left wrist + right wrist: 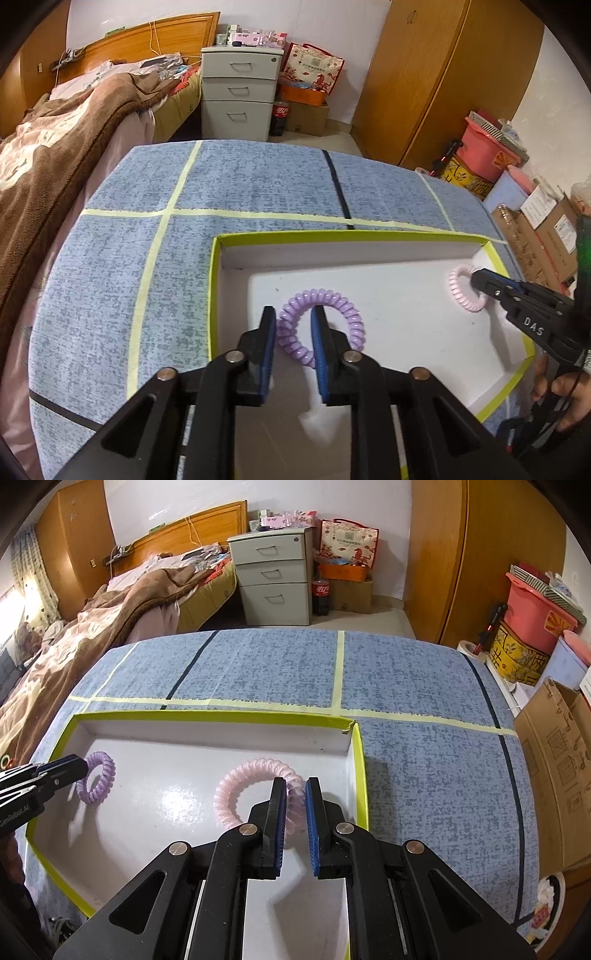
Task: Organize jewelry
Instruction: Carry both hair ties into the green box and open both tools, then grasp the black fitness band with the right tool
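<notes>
Left wrist view: left gripper (293, 321) sits low in the white tray (406, 236) with its jaws straddling the left side of the purple coil band (320, 326). There's a visible gap between pads and coil, so it reads as spread around the band, not pinching. The band lies flat on the tray floor, left half.

Right wrist view: right gripper (295, 794) is in the right end of the same tray (207, 716), jaws narrowly parted with the pink coil band (255, 794) running between them. Contact looks close, but I can't tell for sure whether it's a light pinch or a loose fit. The pink band rests on the tray floor near the right wall.

Progress, judging from this: both bands are already inside the tray, which sits on the blue taped table (424, 686). No other jewelry shows on the table. Likely near the end, with only letting go and backing out left, unless the bands need rearranging.
</notes>
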The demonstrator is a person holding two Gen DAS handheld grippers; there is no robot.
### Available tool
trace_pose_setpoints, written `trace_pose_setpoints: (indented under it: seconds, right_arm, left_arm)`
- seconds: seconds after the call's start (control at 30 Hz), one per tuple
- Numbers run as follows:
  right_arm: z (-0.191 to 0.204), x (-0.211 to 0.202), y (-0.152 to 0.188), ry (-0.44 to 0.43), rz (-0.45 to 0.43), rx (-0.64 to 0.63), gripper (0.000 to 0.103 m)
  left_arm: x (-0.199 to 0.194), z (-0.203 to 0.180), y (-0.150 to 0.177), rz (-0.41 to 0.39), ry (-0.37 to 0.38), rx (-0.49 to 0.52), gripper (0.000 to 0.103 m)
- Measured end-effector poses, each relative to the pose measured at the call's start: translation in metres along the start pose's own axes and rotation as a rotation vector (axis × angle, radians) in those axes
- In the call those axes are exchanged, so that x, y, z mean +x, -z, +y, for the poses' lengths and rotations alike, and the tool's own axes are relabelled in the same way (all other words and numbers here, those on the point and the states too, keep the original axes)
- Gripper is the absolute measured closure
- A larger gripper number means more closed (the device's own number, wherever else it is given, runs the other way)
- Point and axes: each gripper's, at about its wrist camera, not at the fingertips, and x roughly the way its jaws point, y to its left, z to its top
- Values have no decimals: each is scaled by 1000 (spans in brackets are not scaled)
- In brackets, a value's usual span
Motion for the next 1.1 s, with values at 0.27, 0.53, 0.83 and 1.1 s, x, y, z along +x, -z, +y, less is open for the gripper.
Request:
trace_pose_setpoints:
  seconds: [0.27,0.53,0.83,1.1]
  right_arm:
    - [-2,-13,2,-9,-28,9,75]
    - [3,-51,15,-18,-83,-14,64]
    - [-1,-87,51,-18,-115,-19,64]
    - [-4,-103,92,-11,-107,-37,64]
  left_arm:
    - [-14,-3,4,-20,-10,-4,60]
    - [-54,-2,21,-90,9,-18,52]
    - [-89,-7,59,-130,13,-2,48]
    - [-103,-7,95,-129,29,6,47]
